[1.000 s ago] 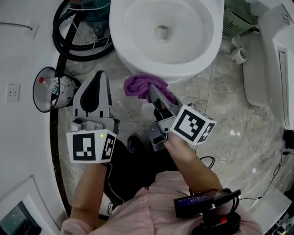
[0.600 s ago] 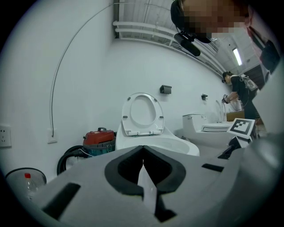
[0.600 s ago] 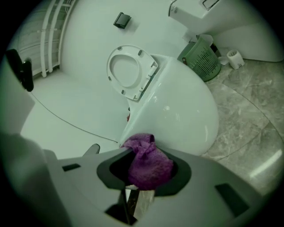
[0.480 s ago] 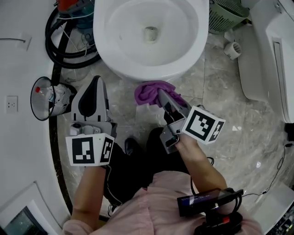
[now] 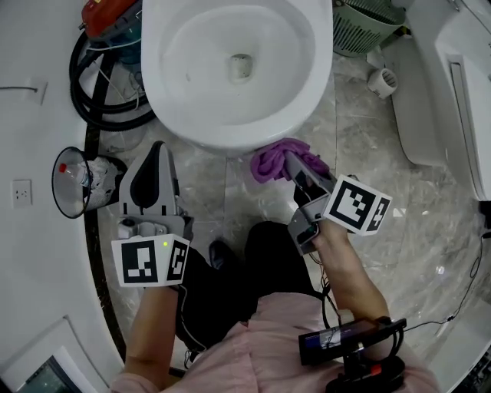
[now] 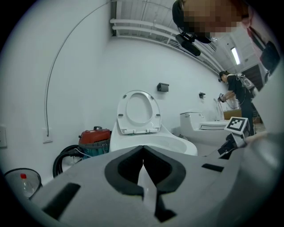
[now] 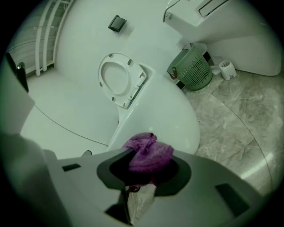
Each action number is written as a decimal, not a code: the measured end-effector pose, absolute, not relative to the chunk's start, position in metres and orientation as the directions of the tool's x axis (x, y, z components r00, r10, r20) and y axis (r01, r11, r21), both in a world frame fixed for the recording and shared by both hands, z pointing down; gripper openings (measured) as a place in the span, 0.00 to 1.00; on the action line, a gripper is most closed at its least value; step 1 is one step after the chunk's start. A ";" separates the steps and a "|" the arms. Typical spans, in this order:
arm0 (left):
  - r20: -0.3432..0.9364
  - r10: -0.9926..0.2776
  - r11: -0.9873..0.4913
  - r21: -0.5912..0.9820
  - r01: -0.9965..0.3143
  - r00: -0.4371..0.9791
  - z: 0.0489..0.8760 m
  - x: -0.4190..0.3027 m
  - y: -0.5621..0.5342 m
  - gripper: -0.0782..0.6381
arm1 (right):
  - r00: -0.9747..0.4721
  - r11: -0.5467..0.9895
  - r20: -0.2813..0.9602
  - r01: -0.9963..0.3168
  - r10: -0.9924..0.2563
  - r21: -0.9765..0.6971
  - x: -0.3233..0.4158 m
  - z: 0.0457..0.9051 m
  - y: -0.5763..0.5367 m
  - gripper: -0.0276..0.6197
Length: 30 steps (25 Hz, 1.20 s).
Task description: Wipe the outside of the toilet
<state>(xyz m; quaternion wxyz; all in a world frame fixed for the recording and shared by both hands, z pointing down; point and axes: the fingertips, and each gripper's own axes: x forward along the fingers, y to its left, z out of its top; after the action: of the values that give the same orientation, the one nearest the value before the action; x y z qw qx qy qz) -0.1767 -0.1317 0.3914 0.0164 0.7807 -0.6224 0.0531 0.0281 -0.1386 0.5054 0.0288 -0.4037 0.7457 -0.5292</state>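
Head view, toilet (image 5: 165, 92): white, seat raised, bowl at the top middle of the frame, standing on the marble floor (image 5: 399, 207).
Right gripper view, toilet (image 7: 177, 111): its curved white outside fills the middle, just past the jaws.
Cloth (image 5: 267, 163): purple, bunched, just below the front right of the bowl's rim; whether it touches the porcelain cannot be told.
Right gripper (image 5: 291, 159): jaws clamped on the cloth (image 7: 146, 153), which bulges out between and above them; the tips point up toward the bowl.
Right gripper, own view (image 7: 151, 165): the wad sits in the dark hollow between the two jaws.
Left gripper (image 5: 157, 147): jaws pressed together with nothing between them, held apart from the bowl at its front left, aimed toward it.
Left gripper, own view (image 6: 143, 150): tips meet in a thin seam, with the toilet (image 6: 146, 142) straight ahead.
Vacuum cleaner (image 5: 111, 15): red and teal, left of the bowl, its black hose (image 5: 96, 100) coiled on the floor.
Bin (image 5: 73, 157): black-rimmed, by the left wall, with a red-capped bottle inside.
Green basket (image 5: 360, 27): right of the bowl.
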 end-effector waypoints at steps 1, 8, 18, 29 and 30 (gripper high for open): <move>0.107 -0.970 -0.225 -0.041 -0.974 0.220 0.392 -0.177 -0.132 0.12 | -0.666 0.113 0.394 -0.583 -0.634 -0.804 0.033 0.506 -0.141 0.21; 0.131 -0.966 -0.230 -0.039 -0.972 0.223 0.397 -0.174 -0.137 0.12 | -0.636 0.136 0.439 -0.652 -0.635 -0.746 0.056 0.508 -0.159 0.21; 0.132 -0.962 -0.246 -0.032 -0.969 0.240 0.403 -0.174 -0.135 0.12 | -0.608 0.199 0.500 -0.735 -0.617 -0.648 0.078 0.515 -0.183 0.21; 0.130 -0.967 -0.226 -0.059 -0.972 0.217 0.396 -0.179 -0.131 0.12 | -0.412 0.132 0.442 -0.832 -0.797 -0.538 0.140 0.494 -0.224 0.21; 0.128 -0.968 -0.224 -0.059 -0.973 0.215 0.396 -0.181 -0.130 0.12 | -0.392 0.131 0.421 -0.840 -0.818 -0.527 0.147 0.486 -0.223 0.21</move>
<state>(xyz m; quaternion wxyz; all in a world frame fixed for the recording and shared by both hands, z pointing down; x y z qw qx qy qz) -0.1805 -0.1298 0.3957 0.0170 0.7792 -0.6228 0.0685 0.1467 -0.2234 0.4856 -0.0152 -0.5513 0.7518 -0.3614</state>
